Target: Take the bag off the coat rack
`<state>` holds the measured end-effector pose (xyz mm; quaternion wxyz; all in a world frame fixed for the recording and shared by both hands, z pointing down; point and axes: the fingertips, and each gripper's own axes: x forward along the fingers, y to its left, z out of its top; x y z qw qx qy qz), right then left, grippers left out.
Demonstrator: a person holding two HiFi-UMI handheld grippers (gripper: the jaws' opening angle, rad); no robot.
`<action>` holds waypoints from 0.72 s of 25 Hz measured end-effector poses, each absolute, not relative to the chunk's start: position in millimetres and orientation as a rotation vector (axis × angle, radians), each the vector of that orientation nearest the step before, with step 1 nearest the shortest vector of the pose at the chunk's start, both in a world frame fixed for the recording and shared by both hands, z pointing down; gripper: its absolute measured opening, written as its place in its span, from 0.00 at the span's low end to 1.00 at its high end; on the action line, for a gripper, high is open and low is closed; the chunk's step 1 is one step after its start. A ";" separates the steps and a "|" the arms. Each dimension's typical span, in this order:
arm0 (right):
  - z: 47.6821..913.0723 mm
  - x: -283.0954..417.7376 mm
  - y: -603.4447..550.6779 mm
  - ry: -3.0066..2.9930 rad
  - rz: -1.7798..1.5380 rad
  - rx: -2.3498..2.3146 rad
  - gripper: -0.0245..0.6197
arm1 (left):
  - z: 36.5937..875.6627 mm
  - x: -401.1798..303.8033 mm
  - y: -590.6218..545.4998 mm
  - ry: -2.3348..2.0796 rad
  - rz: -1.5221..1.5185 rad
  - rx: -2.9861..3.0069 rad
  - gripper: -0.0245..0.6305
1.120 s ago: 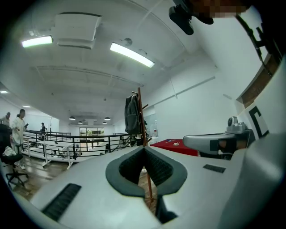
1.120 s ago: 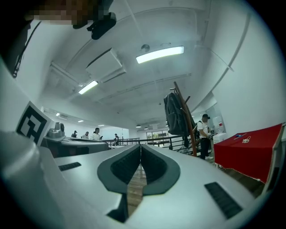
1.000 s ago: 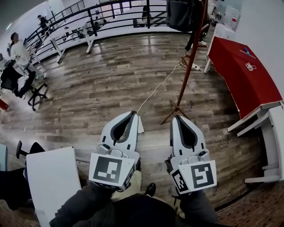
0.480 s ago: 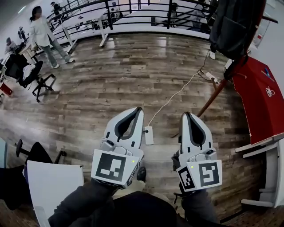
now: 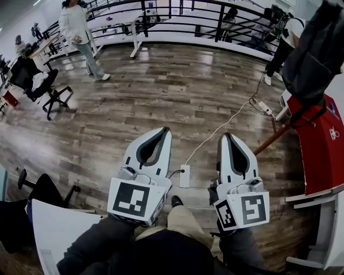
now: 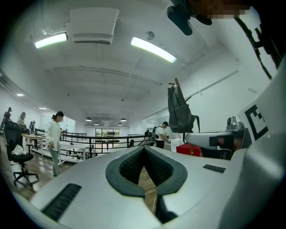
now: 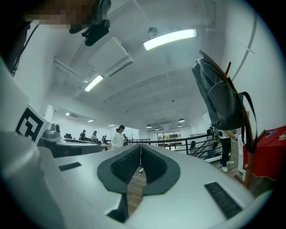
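Note:
A dark grey backpack (image 5: 313,51) hangs from the reddish-brown coat rack (image 5: 273,137) at the head view's upper right, ahead of me and to the right. It also shows in the left gripper view, the backpack (image 6: 179,109) small and right of centre, and in the right gripper view, the backpack (image 7: 220,95) larger at upper right. My left gripper (image 5: 166,129) and right gripper (image 5: 225,135) are held side by side, level, well short of the bag. Both are shut with nothing between the jaws, as the left gripper (image 6: 144,148) and right gripper (image 7: 140,146) show in their own views.
A red-covered table (image 5: 321,153) stands right of the rack. A white power strip (image 5: 184,176) and its cable lie on the wood floor between the grippers. A person in white (image 5: 79,29) walks at far left, another person (image 5: 281,43) stands by the black railing (image 5: 177,9). An office chair (image 5: 38,86) is at left.
I have come forward across the floor with both grippers. The rack and backpack have grown and slid to the upper right. The power strip now lies between the grippers. Both stay shut.

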<state>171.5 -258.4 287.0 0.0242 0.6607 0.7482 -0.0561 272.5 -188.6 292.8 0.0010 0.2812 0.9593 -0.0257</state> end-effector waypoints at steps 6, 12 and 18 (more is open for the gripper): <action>283.0 165.6 -210.5 2.283 -0.172 2.056 0.05 | 290.7 269.0 -139.8 2.991 -0.112 0.911 0.05; 301.5 133.4 -149.5 2.303 -0.178 2.061 0.05 | 307.1 239.9 -74.6 3.000 -0.095 0.925 0.05; 321.1 91.0 -82.7 2.340 -0.214 2.054 0.05 | 323.3 200.2 -9.8 3.038 -0.101 0.912 0.05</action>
